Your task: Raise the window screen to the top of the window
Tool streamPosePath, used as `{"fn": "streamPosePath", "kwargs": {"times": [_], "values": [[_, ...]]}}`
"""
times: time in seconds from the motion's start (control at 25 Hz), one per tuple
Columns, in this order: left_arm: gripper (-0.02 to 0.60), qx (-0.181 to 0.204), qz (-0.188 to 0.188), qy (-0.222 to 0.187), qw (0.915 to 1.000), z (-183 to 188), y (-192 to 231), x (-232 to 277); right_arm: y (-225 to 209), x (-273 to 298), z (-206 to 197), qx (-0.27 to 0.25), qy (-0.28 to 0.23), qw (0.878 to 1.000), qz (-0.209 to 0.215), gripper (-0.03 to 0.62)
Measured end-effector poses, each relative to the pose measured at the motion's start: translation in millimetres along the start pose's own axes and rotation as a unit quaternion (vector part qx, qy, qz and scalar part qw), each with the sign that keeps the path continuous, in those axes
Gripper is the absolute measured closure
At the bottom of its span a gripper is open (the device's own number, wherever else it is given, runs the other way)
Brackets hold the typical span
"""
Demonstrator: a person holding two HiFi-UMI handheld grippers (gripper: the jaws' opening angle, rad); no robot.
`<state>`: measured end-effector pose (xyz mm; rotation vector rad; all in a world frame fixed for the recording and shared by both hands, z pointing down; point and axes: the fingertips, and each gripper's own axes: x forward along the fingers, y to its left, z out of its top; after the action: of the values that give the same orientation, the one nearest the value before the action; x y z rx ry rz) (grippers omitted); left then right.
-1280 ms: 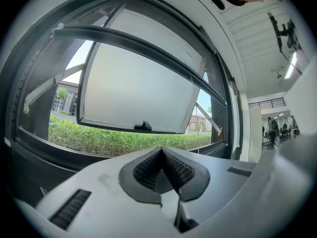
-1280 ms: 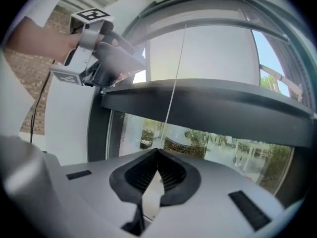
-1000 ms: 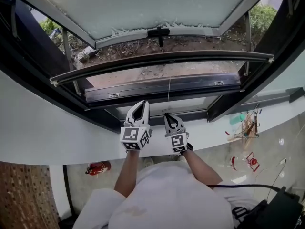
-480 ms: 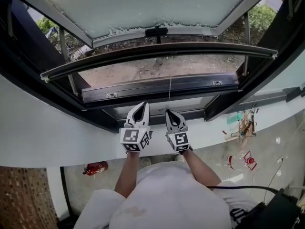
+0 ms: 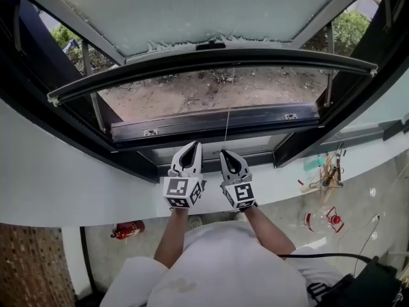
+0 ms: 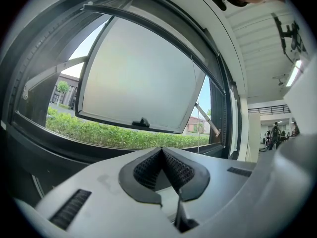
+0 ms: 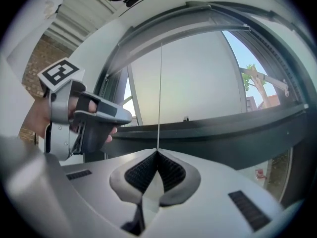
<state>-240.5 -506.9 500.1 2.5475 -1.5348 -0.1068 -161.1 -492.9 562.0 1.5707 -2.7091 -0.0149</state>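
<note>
Dark window frame point(image 5: 185, 126), right gripper point(image 7: 157, 151) jaws pinching thin cord point(image 7: 160, 98), left gripper point(image 6: 162, 148) jaws together

The person wears a white short-sleeved shirt point(image 5: 223, 267). The pale grey plastic left claw point(image 5: 193, 144) and matching right claw point(image 5: 224, 151) have black ribbed pads point(image 6: 176, 171); each carries a white cube with black square markers point(image 5: 182, 192).
</note>
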Motion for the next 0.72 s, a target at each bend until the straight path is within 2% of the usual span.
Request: {"fn": "streamPosePath", "kwargs": {"times": [0.36,0.72], "values": [[0.58,0.003,-0.013,-0.006,0.9999,10.1,-10.9,2.4,-3.1,0.2,79.4,0.009,-0.101,0.995,0.005,0.592],[0.58,0.008,-0.031,-0.065,0.9974,63.3,-31.6,-6.3,-6.4,-10.9,134.8,0.028,-0.148,0.989,0.009,0.592]]}}
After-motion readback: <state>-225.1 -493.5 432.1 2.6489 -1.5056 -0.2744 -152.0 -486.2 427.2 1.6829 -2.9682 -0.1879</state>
